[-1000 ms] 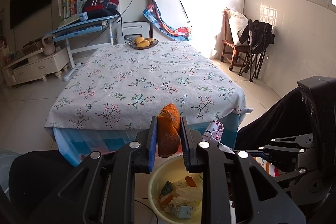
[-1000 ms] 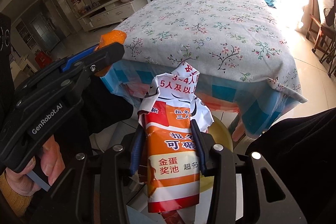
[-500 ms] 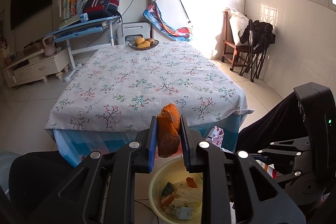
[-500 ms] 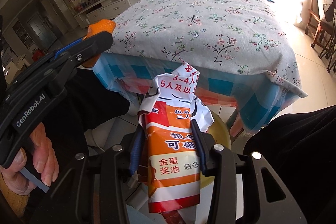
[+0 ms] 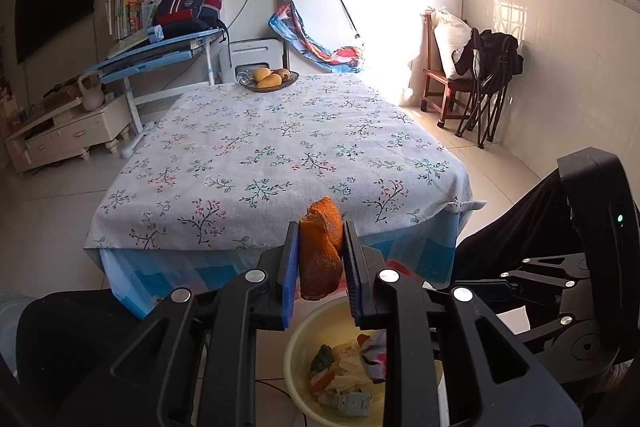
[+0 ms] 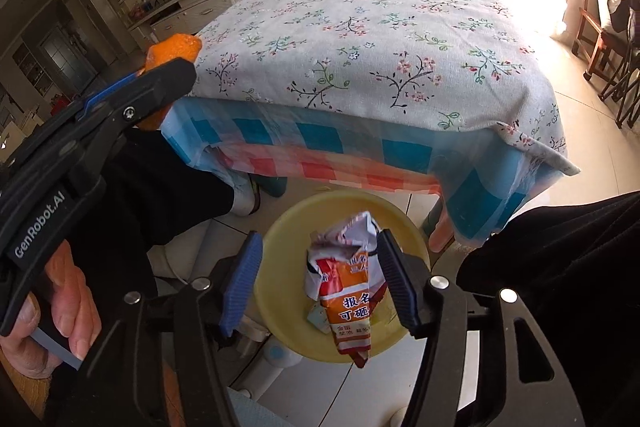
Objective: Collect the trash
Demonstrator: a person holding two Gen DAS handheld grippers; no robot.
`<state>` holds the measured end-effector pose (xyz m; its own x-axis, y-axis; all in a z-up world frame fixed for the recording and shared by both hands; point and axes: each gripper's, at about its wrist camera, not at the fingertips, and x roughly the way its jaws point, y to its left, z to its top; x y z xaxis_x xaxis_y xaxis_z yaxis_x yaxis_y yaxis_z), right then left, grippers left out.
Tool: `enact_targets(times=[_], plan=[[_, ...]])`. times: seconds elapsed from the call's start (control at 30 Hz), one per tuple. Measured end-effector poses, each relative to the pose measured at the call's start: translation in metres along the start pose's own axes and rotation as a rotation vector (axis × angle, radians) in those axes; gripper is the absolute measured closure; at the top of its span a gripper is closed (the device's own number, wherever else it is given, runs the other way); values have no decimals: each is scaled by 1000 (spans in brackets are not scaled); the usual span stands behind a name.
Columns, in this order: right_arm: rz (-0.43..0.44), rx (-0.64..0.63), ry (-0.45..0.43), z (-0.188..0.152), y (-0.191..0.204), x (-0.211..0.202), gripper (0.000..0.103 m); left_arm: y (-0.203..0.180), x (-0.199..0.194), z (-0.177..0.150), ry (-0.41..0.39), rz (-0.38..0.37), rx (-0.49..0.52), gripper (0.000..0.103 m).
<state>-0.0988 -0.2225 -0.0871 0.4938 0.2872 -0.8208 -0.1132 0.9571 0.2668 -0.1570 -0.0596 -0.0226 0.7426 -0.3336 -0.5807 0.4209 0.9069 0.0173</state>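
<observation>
Right wrist view shows the right gripper (image 6: 320, 279) with its jaws just spread apart, the crumpled orange-and-white wrapper (image 6: 346, 287) loose between them, touching at most the right pad, over the yellow basin (image 6: 280, 247) on the floor by the table (image 6: 360, 27). Left wrist view shows the left gripper (image 5: 320, 269) clamped on a piece of orange peel (image 5: 320, 247), held above the same basin (image 5: 296, 351) of scraps, at the near edge of the floral-clothed table (image 5: 260, 155).
</observation>
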Motion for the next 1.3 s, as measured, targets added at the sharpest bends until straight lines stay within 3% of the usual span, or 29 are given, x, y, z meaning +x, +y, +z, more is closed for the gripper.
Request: enact_targets(times=[0.33,0.83,0.87,1.0,1.23,1.3], plan=[[37,81,-189,5,-13,-35,32,-5,6,-2,27,-11,20,83],[-26,74,-404,9,-9,-69,26,-12,12,-5,53,-39,45,81],[-36,67,-418,9,-8,-71,25,-13,14,-5,62,-47,48,79],[-55,58,-457,10,-6,-76,22,-22,13,-8,59,-28,82,43],[-75,90,-482,12,-14,-79,20,-16,5,-2,11,24,45,30],[-93,98,-498,11,-14,-81,19,-10,-1,2,-26,59,15,21]])
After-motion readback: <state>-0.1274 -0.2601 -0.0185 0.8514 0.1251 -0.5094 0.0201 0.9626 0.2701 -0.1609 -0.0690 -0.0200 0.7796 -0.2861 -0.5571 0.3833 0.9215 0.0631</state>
